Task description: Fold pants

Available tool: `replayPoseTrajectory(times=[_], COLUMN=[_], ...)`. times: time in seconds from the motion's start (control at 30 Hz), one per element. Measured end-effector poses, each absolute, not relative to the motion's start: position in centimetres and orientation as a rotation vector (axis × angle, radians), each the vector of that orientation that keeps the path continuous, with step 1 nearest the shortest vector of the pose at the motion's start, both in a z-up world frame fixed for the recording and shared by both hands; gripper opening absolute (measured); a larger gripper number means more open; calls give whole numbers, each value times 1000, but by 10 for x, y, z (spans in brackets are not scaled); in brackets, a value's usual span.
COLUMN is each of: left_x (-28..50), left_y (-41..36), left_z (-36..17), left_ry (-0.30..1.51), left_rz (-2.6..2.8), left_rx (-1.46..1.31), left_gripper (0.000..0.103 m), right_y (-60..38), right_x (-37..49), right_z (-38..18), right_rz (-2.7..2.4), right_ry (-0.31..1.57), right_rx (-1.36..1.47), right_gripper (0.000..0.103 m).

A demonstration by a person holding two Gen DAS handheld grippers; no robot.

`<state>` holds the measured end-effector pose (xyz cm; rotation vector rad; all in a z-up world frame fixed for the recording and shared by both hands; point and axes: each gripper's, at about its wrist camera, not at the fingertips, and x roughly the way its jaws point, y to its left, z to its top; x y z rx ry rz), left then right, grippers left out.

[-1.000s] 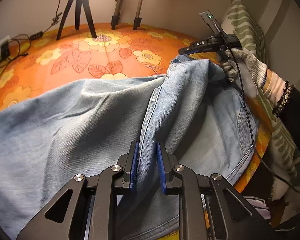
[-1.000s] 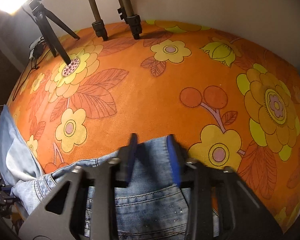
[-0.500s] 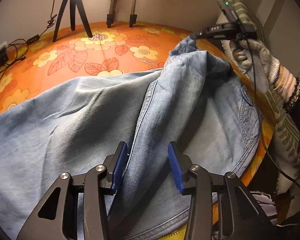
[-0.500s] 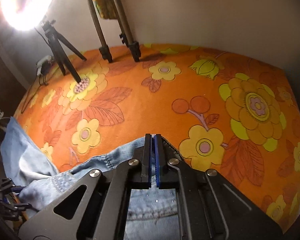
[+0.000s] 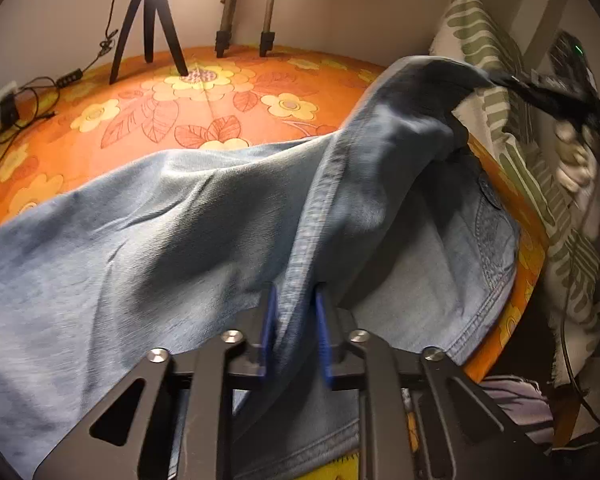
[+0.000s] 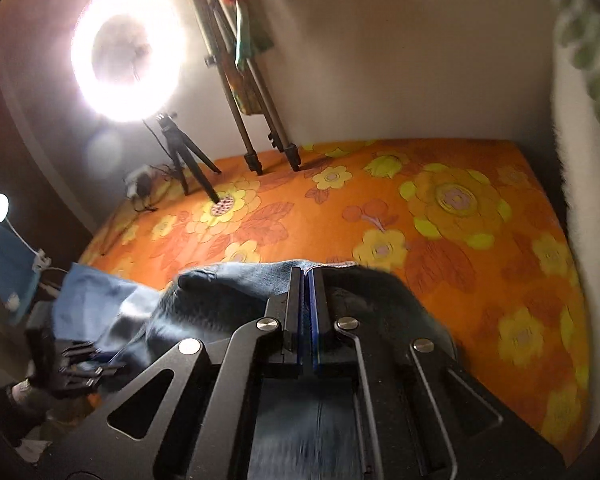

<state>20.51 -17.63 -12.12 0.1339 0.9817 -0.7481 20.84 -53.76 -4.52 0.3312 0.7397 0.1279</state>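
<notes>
- Jeans (image 5: 148, 240) lying spread over orange floral cloth (image 5: 112, 128), filling the lower half of left wrist view; one edge is being held up off the cloth toward 1–2 o'clock.
- L gripper (image 5: 294, 332) at 6 o'clock: blue pads (image 5: 269, 328) closing w/ a raised denim fold running between them; looks pinched but pads aren't fully together, so grip is prob. light.
- R gripper (image 6: 307, 320) at 6 o'clock in its own view: pads pressed together, clamped on the waistband edge; denim draping dark below it. Also showing at 2 o'clock in left view (image 5: 496, 80), blurred, w/ cloth hanging from it.
- Tripod (image 5: 152, 28) standing at 11 o'clock at the back of the cloth, cables at 9 o'clock, striped pillow (image 5: 488, 60) at 1 o'clock.
- Risks from here, as judgement:
  - L fold slipping out if R is pulling before L pads finish closing → fold line skewing.
  - R is gripping only a thin edge; weight of the hanging denim could be dragging it free.
  - Lifted panel swinging wide toward 11 o'clock could be catching tripod legs or cables.
  - Slack btwn the two grips bunching → creased, uneven fold.
</notes>
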Motion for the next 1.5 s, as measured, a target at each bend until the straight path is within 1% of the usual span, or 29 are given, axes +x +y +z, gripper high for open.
replayPoseTrajectory(times=[0.03, 0.23, 0.43, 0.53, 0.6, 0.7, 0.77, 0.9, 1.07, 1.13, 1.17, 1.23, 1.3, 1.37, 1.5], left_x=[202, 184, 163, 160, 156, 153, 150, 144, 143, 141, 141, 142, 147, 155, 166], left_y=[-176, -175, -184, -185, -180, -172, -173, -175, -165, -155, -151, -137, -126, -116, -111], left_z=[-119, -114, -115, -113, -105, -98, -101, -110, -103, -95, -92, -83, -75, -71, -83], left_ry=[974, 934, 902, 887, 858, 836, 846, 881, 911, 909, 907, 901, 882, 859, 875], left_rz=[-756, -785, -806, -800, -793, -800, -820, -836, -849, -861, -861, -855, -839, -789, -748], left_rx=[143, 222, 316, 335, 332, 318, 338, 375, 316, 298, 293, 265, 236, 233, 215], left_gripper=[10, 5, 5, 4, 4, 3, 3, 6, 13, 14, 15, 17, 19, 19, 19], right_y=[-540, -554, -558, -561, -560, -551, -544, -536, -547, -552, -554, -557, -553, -540, -502], right_x=[191, 107, 64, 55, 49, 36, 36, 37, 33, 29, 27, 27, 33, 53, 115], right_z=[-43, -48, -102, -120, -117, -98, -99, -122, -127, -119, -114, -96, -78, -59, -43], right_rz=[114, 27, -41, -58, -54, -51, -62, -81, -130, -147, -150, -138, -98, -45, 82], right_ry=[728, 713, 830, 844, 828, 788, 810, 928, 986, 983, 972, 927, 881, 847, 847], right_rx=[339, 348, 374, 428, 436, 385, 335, 267, 253, 233, 233, 259, 265, 241, 186], right_gripper=[2, 2, 2, 2, 2, 2, 3, 3, 3, 5, 9, 14, 16, 21, 24])
